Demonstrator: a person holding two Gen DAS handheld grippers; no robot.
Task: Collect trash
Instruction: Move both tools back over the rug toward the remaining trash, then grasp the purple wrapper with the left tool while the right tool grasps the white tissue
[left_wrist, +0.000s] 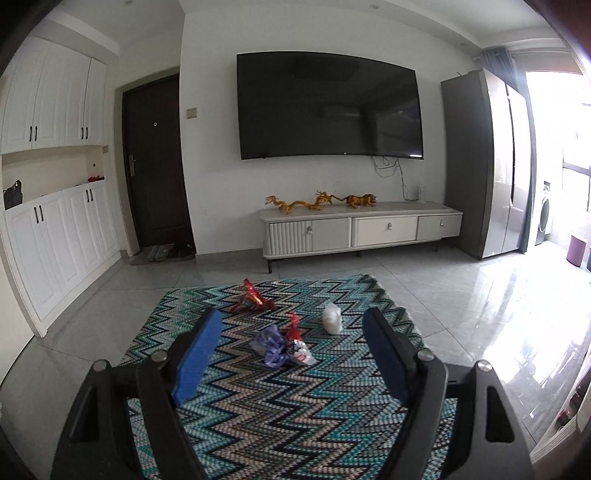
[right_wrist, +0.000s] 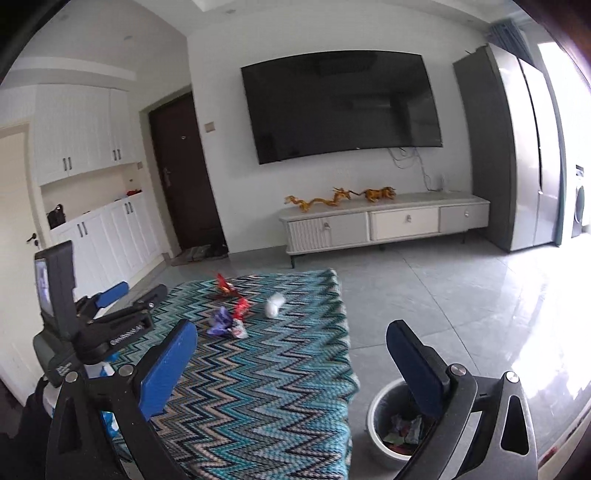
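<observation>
Trash lies on a zigzag rug (left_wrist: 258, 406): a purple wrapper (left_wrist: 271, 345), a red and white wrapper (left_wrist: 299, 343), a red wrapper (left_wrist: 253, 297) farther back, and a white crumpled wad (left_wrist: 332, 319). My left gripper (left_wrist: 293, 332) is open and empty, held above the rug, short of the purple wrapper. My right gripper (right_wrist: 291, 343) is open and empty, above the rug's right edge (right_wrist: 347, 332). A bin (right_wrist: 399, 424) with wrappers inside stands on the floor under its right finger. The same trash shows in the right wrist view: purple (right_wrist: 219, 323), red and white (right_wrist: 239, 319), red (right_wrist: 225, 288), white (right_wrist: 275, 304). The left gripper (right_wrist: 129, 291) shows at the left there.
A white TV cabinet (left_wrist: 362, 229) with golden figurines stands against the far wall under a large TV (left_wrist: 328, 107). A grey fridge (left_wrist: 484, 162) is at the right. White cupboards (left_wrist: 55, 236) and a dark door (left_wrist: 155, 166) are at the left. A grey tiled floor (right_wrist: 461, 295) surrounds the rug.
</observation>
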